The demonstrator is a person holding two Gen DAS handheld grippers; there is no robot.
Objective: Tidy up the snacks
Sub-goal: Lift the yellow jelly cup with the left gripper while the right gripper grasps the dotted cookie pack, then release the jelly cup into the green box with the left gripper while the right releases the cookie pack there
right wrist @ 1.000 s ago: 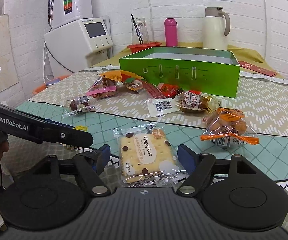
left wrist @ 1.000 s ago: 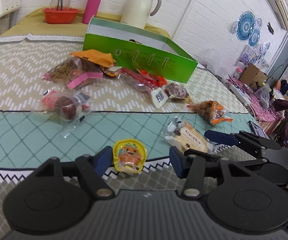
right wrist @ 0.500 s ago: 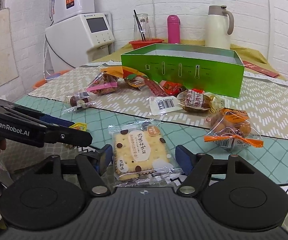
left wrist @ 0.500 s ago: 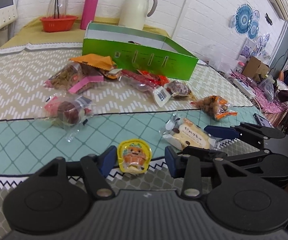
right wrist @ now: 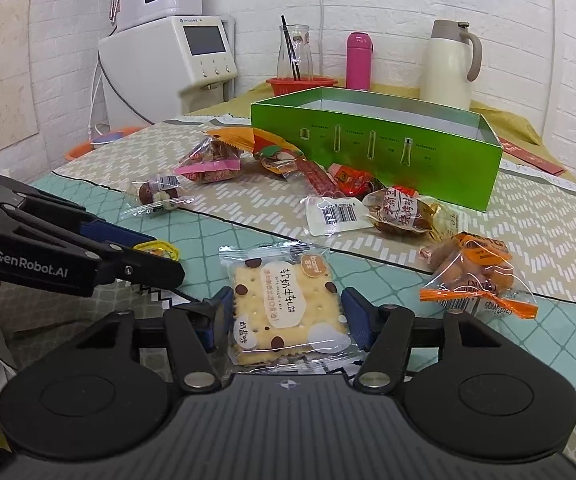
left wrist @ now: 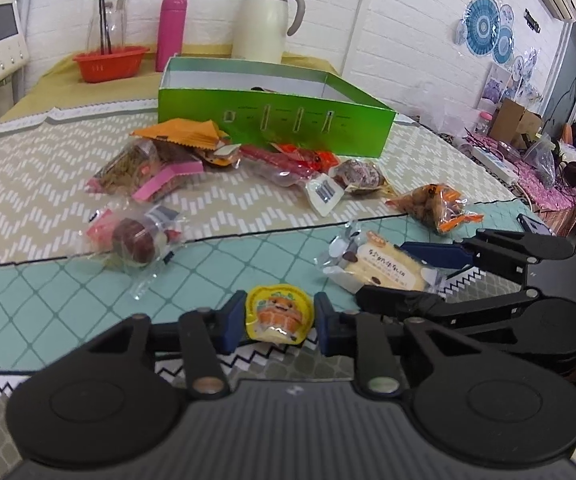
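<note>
Left gripper (left wrist: 280, 320) is low over the teal part of the tablecloth (left wrist: 68, 288), jaws closing on the little yellow jelly cup (left wrist: 279, 314); the blue pads sit right at its two sides, close enough that contact looks made, though the cup rests on the cloth. The cup lies with its printed lid facing up toward the camera, roughly round, so no clear long axis.

Right gripper (right wrist: 284, 316) is spread wide and just beginning to close, with the cream cracker packet (right wrist: 288, 300) lying flat between the pads; both pads stand at the packet's edges, the wrapper's clear margin brushing them, no squeeze visible. The packet's long axis runs away from the camera, toward the green box (right wrist: 376, 152), printed face up.

The two grippers are side by side near the table's front edge. Beyond them the other wrapped snacks lie scattered on the chevron cloth in front of the open green box.
</note>
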